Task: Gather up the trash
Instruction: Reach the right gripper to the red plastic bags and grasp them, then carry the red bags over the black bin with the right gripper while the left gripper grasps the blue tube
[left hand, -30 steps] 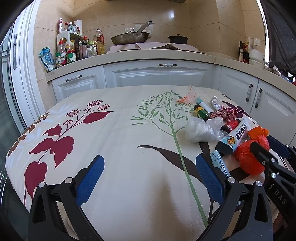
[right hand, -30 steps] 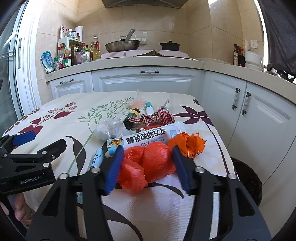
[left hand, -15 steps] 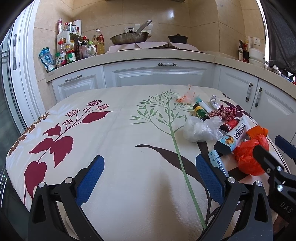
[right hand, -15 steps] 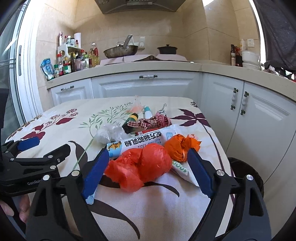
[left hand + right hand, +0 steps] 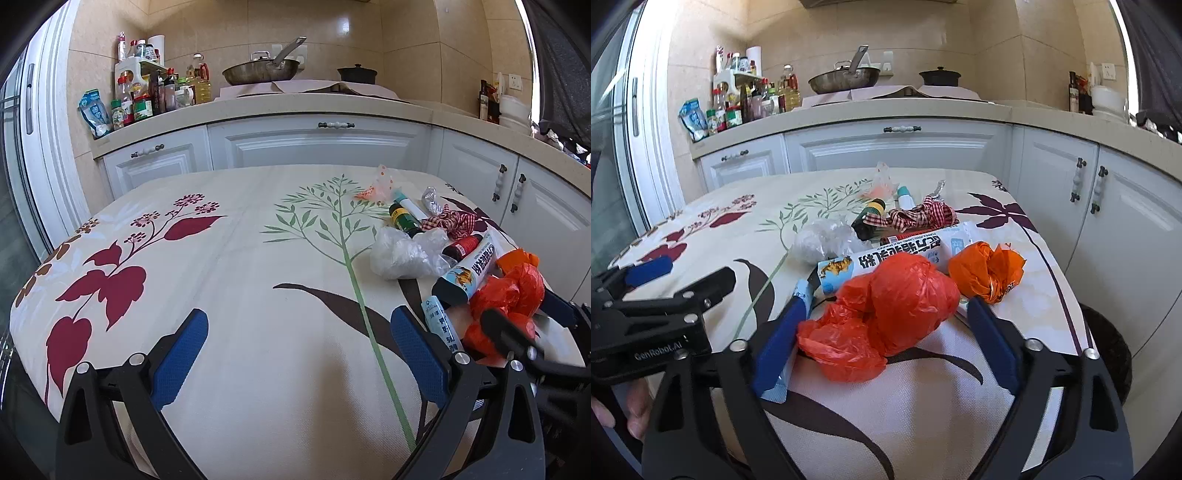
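A pile of trash lies on the right part of the flowered tablecloth point(image 5: 240, 258). A crumpled red plastic bag point(image 5: 897, 306) lies nearest, between the open fingers of my right gripper point(image 5: 886, 325), which does not clamp it. Behind it are an orange bag point(image 5: 986, 269), a white printed tube box point(image 5: 901, 254), a clear plastic wad point(image 5: 820, 240), a dark bottle point(image 5: 868, 221) and a red checked cloth point(image 5: 923, 218). My left gripper point(image 5: 295, 354) is open and empty over bare cloth, left of the pile point(image 5: 461, 266).
White cabinets point(image 5: 314, 144) and a counter with a pan point(image 5: 262, 70), a pot and bottles stand behind the table. A dark round bin point(image 5: 1108, 354) sits on the floor beside the table's right edge. The table's near edge is just below both grippers.
My right gripper opened from a narrow gap around the red bag to wide open and pulled back slightly. The red bag stays on the table. My left gripper barely moved.
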The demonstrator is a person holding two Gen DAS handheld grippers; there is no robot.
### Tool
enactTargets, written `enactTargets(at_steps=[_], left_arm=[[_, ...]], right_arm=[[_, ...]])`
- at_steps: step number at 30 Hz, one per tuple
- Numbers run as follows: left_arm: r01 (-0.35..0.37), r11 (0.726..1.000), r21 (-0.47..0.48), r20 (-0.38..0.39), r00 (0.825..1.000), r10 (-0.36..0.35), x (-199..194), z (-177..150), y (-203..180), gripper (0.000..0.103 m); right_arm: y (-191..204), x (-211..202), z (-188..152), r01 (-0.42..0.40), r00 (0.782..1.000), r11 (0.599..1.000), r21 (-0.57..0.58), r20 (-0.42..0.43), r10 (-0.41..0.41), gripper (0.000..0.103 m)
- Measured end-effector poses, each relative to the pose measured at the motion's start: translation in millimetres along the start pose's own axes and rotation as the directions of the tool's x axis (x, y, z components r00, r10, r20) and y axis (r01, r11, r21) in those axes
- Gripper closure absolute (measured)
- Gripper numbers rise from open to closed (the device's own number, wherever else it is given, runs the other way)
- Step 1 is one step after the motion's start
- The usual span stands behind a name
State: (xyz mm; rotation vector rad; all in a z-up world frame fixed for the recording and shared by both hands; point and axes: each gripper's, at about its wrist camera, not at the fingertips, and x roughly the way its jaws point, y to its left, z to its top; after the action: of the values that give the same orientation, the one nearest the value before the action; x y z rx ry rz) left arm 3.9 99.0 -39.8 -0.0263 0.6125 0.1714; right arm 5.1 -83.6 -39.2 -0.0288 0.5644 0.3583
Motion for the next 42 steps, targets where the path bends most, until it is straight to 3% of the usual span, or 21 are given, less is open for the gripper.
enactTargets(at_steps=[2, 9, 20, 34, 36, 38, 42], left_arm=[[0.001, 1.000, 0.000, 0.000, 1.000, -0.001, 0.1, -0.3, -0.1, 0.007], [0.006, 1.000, 0.002, -0.002, 1.000, -0.006, -0.4, -1.0, -1.5, 0.007], [0.051, 0.999, 0.013, 0.005, 0.999, -0.051, -7.6, 0.5, -18.0, 0.007], [0.089, 0.994, 0.063, -0.049, 0.995, -0.086, -5.4, -12.5, -69.8, 0.007], [0.079, 0.994, 0.069, -0.056, 0.996, -0.075, -3.5, -15.5, -73.3, 0.012], [0.084, 0.993, 0.086, -0.071, 0.994, -0.078, -0.6, -18.4, -77.0, 0.043], [0.084, 0.990, 0.111, -0.056, 0.995, -0.078, -3.2, -22.3, -81.2, 0.050]], right_arm=[[-2.4, 0.6, 0.6, -0.007, 1.000, 1.000, 0.009, -0.006, 0.007, 0.042], [-4.4, -5.7, 1.3, -0.011, 1.000, 1.000, 0.019, 0.014, 0.010, 0.048], [-15.2, -31.6, 6.3, 0.055, 0.996, 0.998, -0.005, 0.074, -0.055, 0.049], [-79.5, -64.9, -12.4, 0.163, 0.978, 0.980, 0.114, 0.113, -0.176, 0.049], [-85.8, -67.6, -16.1, 0.166, 0.977, 0.977, 0.130, 0.115, -0.181, 0.049], [-92.1, -68.6, -19.1, 0.167, 0.976, 0.975, 0.147, 0.116, -0.185, 0.049], [-98.1, -69.0, -23.2, 0.162, 0.976, 0.973, 0.166, 0.116, -0.182, 0.049]])
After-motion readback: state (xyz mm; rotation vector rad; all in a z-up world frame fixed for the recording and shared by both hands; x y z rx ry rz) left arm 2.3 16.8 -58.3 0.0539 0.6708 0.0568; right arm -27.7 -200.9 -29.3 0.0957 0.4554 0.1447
